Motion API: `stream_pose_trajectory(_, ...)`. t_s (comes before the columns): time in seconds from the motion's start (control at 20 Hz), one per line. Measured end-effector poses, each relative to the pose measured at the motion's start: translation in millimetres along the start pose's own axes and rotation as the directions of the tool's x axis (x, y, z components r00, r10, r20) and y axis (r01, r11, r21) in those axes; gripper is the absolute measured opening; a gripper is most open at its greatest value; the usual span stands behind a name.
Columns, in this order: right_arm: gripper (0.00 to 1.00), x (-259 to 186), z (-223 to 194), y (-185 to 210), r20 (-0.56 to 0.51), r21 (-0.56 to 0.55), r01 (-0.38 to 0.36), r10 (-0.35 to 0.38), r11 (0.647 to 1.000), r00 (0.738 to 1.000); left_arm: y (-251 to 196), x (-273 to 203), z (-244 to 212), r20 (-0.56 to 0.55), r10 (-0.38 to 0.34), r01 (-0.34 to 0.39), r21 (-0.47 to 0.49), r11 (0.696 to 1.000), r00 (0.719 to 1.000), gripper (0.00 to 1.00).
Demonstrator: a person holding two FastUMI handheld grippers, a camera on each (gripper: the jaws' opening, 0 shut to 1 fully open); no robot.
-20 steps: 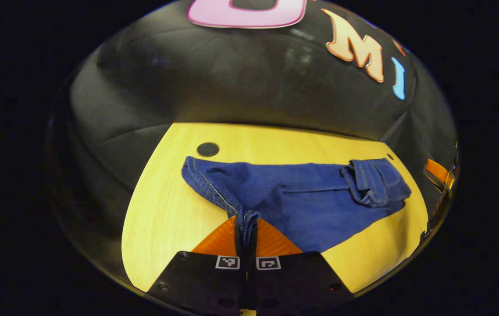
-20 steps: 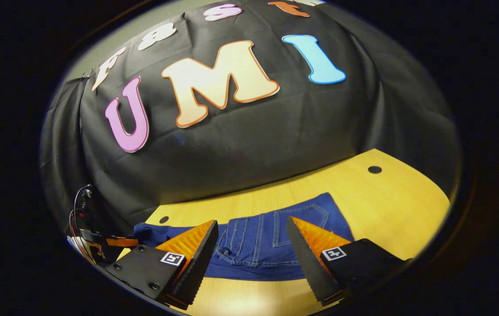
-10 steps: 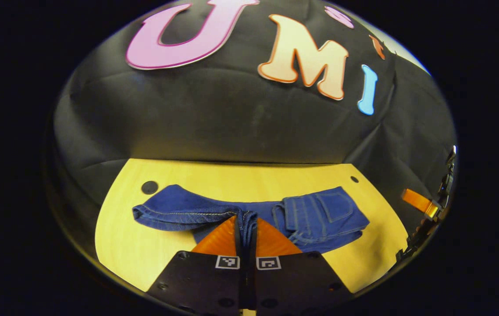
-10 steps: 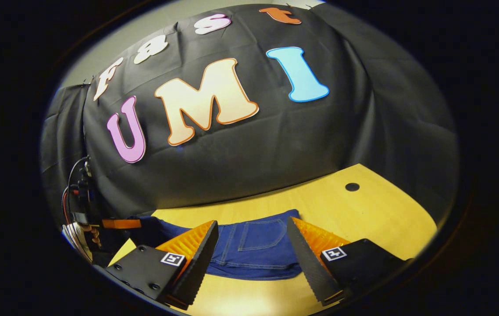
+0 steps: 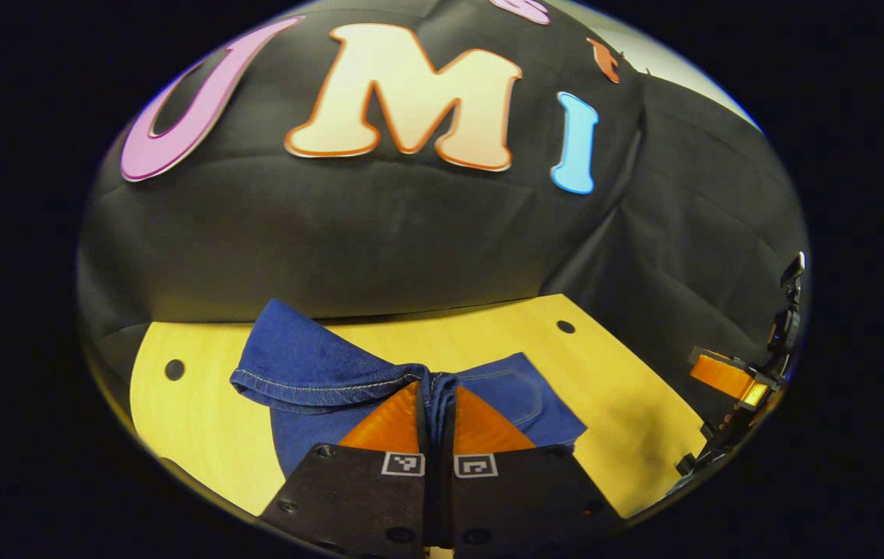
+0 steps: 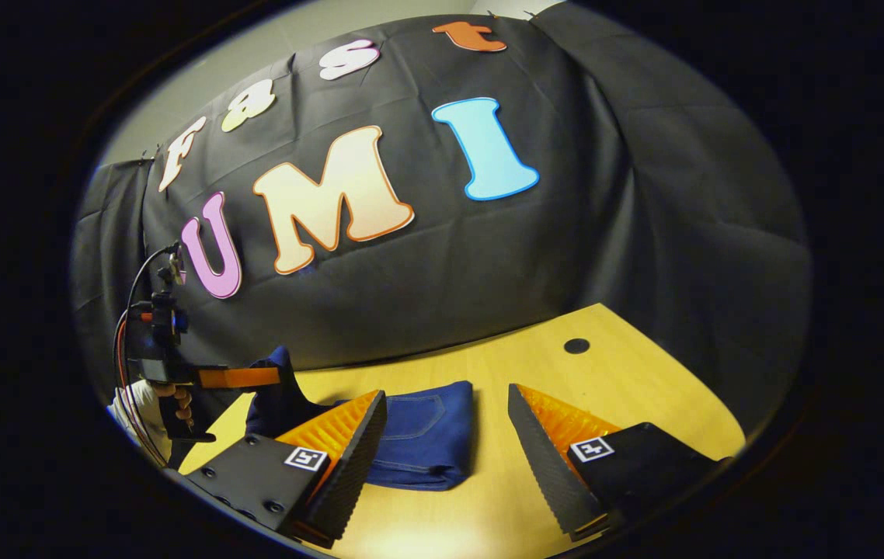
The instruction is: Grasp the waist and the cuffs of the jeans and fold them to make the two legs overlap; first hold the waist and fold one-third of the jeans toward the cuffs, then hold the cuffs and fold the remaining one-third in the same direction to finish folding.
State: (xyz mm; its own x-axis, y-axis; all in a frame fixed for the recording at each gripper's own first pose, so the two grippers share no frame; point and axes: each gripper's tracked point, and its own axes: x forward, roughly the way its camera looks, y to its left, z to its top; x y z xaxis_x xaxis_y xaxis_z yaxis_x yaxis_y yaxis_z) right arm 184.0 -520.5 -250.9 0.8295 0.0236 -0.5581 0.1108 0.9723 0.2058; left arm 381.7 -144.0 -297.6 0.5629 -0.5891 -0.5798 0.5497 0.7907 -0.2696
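Note:
The blue jeans (image 5: pixel 310 365) lie on the yellow wooden table (image 5: pixel 628 419). My left gripper (image 5: pixel 436 388) is shut on the cuff end, holding it raised above the folded waist part, whose back pocket (image 5: pixel 523 392) peeks out underneath. In the right gripper view the folded jeans (image 6: pixel 426 431) lie flat just beyond and left of my right gripper (image 6: pixel 446 446). That gripper is open, with nothing between its fingers (image 6: pixel 349 446). At the left of that view the left gripper (image 6: pixel 232 378) holds the lifted cuffs (image 6: pixel 275 392), a hand (image 6: pixel 170 404) gripping its handle.
The black cloth wall stands right behind the table's far edge. Small dark holes (image 5: pixel 175 369) (image 6: pixel 576 346) mark the tabletop near its corners. The right gripper (image 5: pixel 722 374) appears at the far right of the left gripper view, beyond the table's edge.
My left gripper has carried the cuffs across over the folded waist part, so the jeans look much shorter. The right gripper stayed open while its view shifted right of the jeans.

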Motion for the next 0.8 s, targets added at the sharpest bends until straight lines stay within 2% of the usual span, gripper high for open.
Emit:
stream_pose_trajectory(0.25,0.97,-18,0,-52,0.007,-0.012,0.067,-0.067,0.998,0.998,-62,67,-26,-0.016,-0.080,0.079,-0.031,0.996,0.997,0.00)
stream_pose_trajectory(0.4,0.97,-27,-16,-80,-0.031,-0.045,0.103,-0.105,0.994,0.994,-76,95,-62,-0.075,-0.041,0.042,0.017,0.999,0.996,0.00)
stream_pose_trajectory(0.5,0.97,-28,-24,-85,-0.054,-0.043,0.105,-0.107,0.994,0.993,-79,109,-80,-0.096,-0.007,0.011,0.044,0.999,0.995,0.00)
stream_pose_trajectory(0.6,0.97,-29,-26,-82,-0.057,-0.040,0.091,-0.093,0.995,0.994,-90,111,-91,-0.100,-0.006,0.009,0.030,1.000,0.995,0.06)
stream_pose_trajectory(0.8,0.97,-25,-16,-49,-0.028,-0.057,0.023,-0.025,0.998,0.999,-101,63,-65,0.030,0.043,-0.046,0.095,0.994,0.999,1.00)
